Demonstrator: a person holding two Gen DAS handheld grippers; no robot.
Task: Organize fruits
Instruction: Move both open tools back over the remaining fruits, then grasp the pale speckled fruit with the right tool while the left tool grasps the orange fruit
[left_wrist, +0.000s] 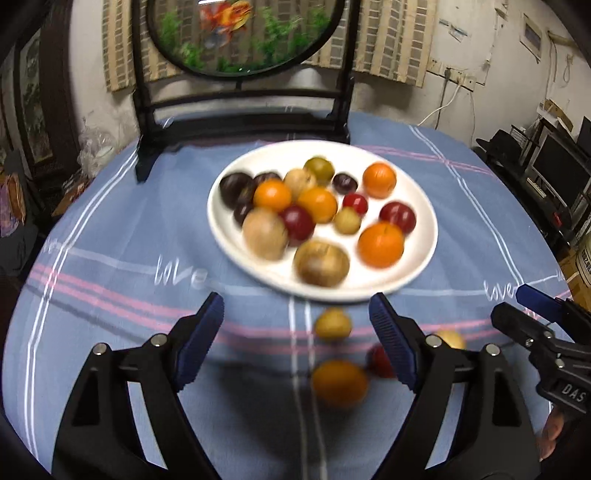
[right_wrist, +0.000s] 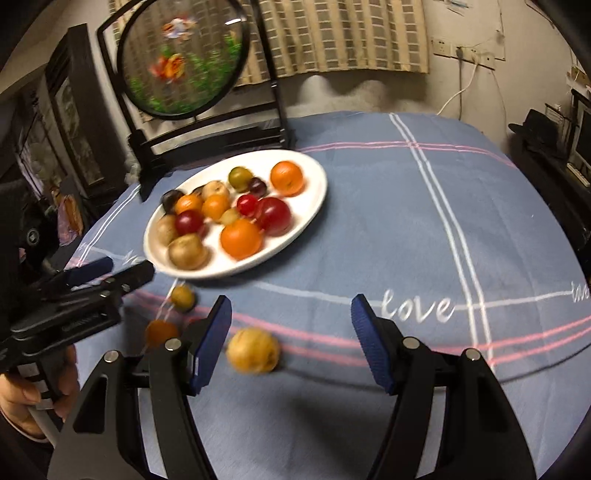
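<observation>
A white plate (left_wrist: 424, 236) (right_wrist: 316, 184) on the blue cloth holds several fruits: oranges, red and dark plums, brownish-yellow ones. Loose fruits lie on the cloth in front of it. My left gripper (left_wrist: 295, 301) (right_wrist: 129, 266) is open above a small yellow-green fruit (left_wrist: 332, 324) (right_wrist: 183, 297) and an orange (left_wrist: 339, 382) (right_wrist: 160, 332). A red fruit (left_wrist: 380, 360) sits half hidden behind its right finger. My right gripper (right_wrist: 291, 301) (left_wrist: 511, 304) is open. A yellow fruit (right_wrist: 253, 350) (left_wrist: 450, 338) lies on the cloth between its fingers, nearer the left pad, untouched.
A black stand (left_wrist: 147, 122) with a round fish picture (right_wrist: 181, 62) stands on the table behind the plate. Clutter and shelves line both sides of the room. A hand (right_wrist: 22, 398) holds the left gripper's handle. Bare cloth (right_wrist: 461, 221) spreads right of the plate.
</observation>
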